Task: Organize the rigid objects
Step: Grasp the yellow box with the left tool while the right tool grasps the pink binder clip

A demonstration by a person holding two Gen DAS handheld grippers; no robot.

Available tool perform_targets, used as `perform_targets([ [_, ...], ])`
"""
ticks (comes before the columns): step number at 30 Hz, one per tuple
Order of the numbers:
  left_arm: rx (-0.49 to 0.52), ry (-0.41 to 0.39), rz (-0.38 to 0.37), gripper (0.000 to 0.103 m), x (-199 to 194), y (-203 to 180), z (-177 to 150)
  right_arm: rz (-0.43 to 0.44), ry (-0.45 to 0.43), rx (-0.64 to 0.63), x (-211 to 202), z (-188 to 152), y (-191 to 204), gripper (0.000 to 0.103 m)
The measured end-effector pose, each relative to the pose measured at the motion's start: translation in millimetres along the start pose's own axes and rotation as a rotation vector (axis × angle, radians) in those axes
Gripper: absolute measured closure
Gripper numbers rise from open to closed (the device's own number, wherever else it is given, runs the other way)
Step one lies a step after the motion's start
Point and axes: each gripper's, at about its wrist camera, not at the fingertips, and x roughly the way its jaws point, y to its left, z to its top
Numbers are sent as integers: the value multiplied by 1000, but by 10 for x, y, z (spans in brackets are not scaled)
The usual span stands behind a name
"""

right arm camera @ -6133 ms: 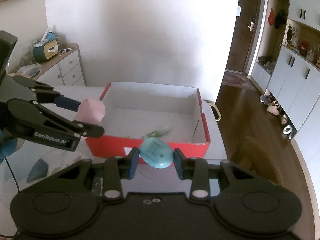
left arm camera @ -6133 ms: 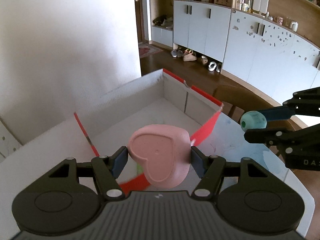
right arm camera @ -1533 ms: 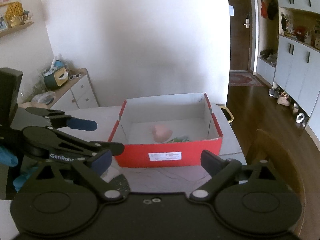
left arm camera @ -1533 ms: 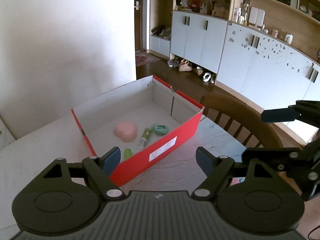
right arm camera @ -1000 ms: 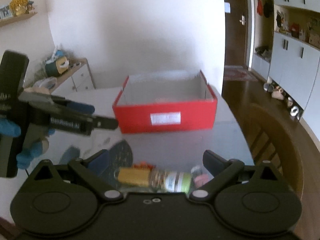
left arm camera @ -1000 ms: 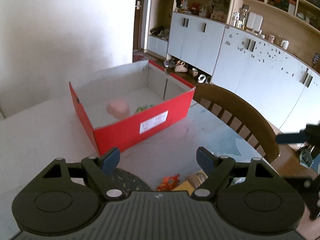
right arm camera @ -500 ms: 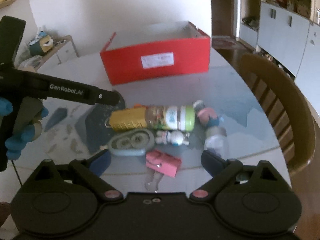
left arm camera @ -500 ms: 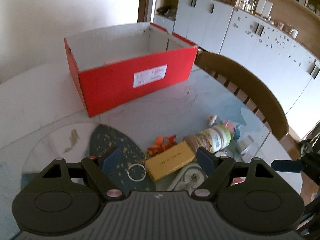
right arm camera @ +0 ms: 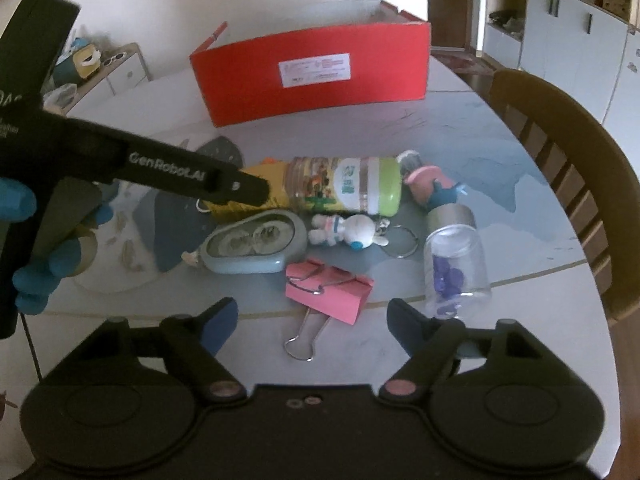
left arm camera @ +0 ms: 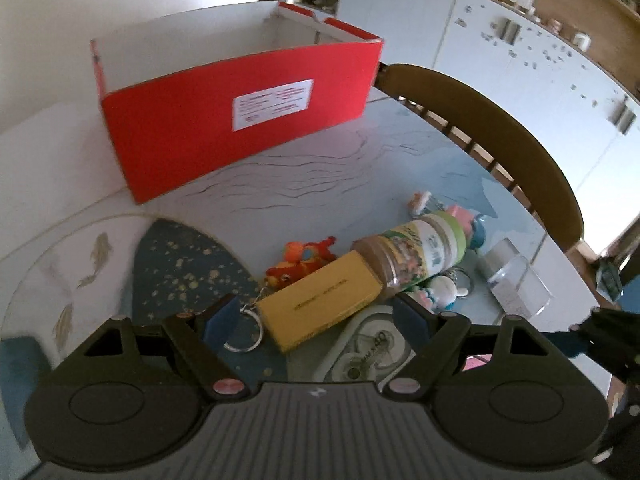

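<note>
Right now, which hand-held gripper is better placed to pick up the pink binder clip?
The right hand-held gripper. The pink binder clip lies just ahead of its closing jaws, with nothing between them yet. The left hand-held gripper hangs open over the yellow box, farther from the clip.

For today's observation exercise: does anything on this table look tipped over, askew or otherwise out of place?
Yes. The green-capped bottle and the clear jar with purple pieces both lie on their sides among a loose clutter, the pink binder clip and rabbit keychain included, outside the red box. Nothing looks spilled or broken.
</note>
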Motion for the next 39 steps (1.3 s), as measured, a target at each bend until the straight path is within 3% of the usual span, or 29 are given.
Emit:
perform_targets([
  [8, 124, -4, -26, 19, 122, 22, -6, 1, 19, -20, 106, 4, -67, 30],
  [18, 146, -13, -45, 20, 215, 66, 36, 7, 32, -32, 229, 46, -114, 34],
  [23, 150, -11, -58, 22, 245, 51, 42, 23, 33, 22, 250, 81, -103, 34],
  [25, 143, -7, -65, 25, 251, 52, 44, 14, 31, 47, 260, 95, -96, 34],
  [27, 138, -4, -82, 37, 251, 46, 41, 6, 32, 68, 273, 109, -85, 34],
  [29, 137, 2, -96, 43, 247, 27, 36, -6, 32, 77, 283, 120, -64, 37],
  [34, 142, 3, -88, 52, 233, -1, 24, -34, 35, 73, 288, 132, -35, 48],
  [36, 142, 5, -87, 61, 225, -7, 27, -45, 36, 67, 286, 133, -35, 49],
  [39, 141, 9, -79, 67, 215, -19, 35, -53, 37, 57, 284, 134, -23, 50],
])
